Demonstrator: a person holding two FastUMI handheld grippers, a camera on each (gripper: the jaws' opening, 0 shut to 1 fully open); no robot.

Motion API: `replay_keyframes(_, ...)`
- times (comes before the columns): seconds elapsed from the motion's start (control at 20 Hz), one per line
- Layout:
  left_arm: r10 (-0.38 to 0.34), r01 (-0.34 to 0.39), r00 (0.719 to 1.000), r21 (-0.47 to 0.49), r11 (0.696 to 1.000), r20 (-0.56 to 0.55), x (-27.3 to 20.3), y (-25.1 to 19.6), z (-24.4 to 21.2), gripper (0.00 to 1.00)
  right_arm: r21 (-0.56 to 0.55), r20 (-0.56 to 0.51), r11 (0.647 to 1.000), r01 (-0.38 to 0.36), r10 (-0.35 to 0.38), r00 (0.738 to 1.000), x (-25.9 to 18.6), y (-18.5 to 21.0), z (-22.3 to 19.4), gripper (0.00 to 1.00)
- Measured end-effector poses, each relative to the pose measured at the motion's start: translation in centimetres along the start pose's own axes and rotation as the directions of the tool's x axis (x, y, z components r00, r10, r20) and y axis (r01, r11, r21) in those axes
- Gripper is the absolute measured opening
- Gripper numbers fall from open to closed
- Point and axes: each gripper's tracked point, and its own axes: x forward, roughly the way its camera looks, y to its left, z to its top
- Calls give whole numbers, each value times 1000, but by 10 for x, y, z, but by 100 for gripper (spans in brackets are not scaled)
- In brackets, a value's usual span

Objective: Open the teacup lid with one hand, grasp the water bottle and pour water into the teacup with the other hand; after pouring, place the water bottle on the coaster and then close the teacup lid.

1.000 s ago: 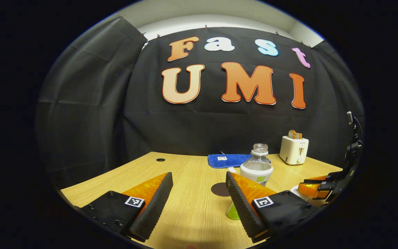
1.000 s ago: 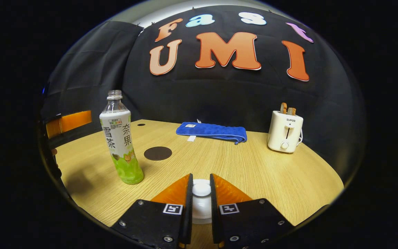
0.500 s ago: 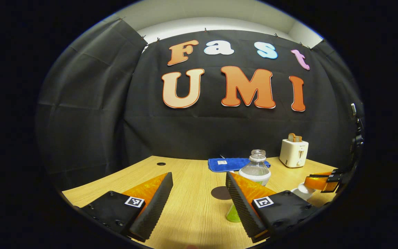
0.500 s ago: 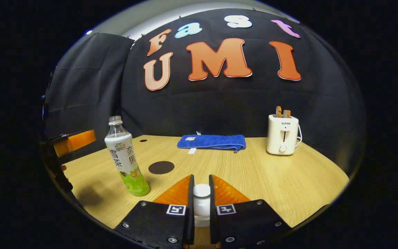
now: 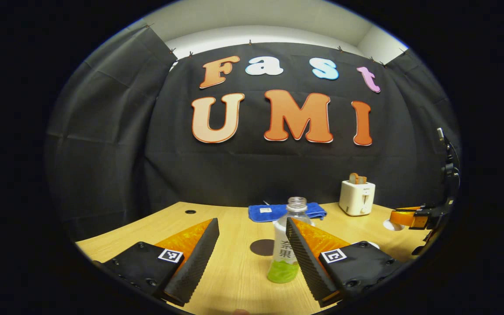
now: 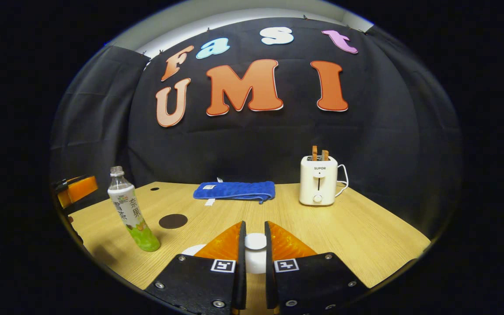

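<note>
On the desk (image 6: 322, 227) the water bottle (image 5: 285, 245) stands upright, uncapped, just ahead of the left gripper (image 5: 252, 249) — its fingers spread wide, the nearer hand. The right gripper (image 6: 255, 249) pinches the teacup lid (image 6: 255, 251) — the coaster (image 6: 173, 221) lies beyond the bottle.

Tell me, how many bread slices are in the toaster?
2. Both stand side by side in the top slots of the toaster, at the back right of the table: one slice on the left, the other on the right.
</note>
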Motion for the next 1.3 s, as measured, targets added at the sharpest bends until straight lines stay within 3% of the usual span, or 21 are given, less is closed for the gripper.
replay_keyframes(0.3, -87, 85, 995, -28, 996, -52, 1, -36, -21, 99, 2, -4, 1000, -2, 2, 1000, -1, -1, 0, 18)
replay_keyframes(1.3, -66, 67, 974, -3, 998, -215, 52, -39, -98, 99, 36, -40, 999, -34, 35, 999, 3, 2, -11, 18)
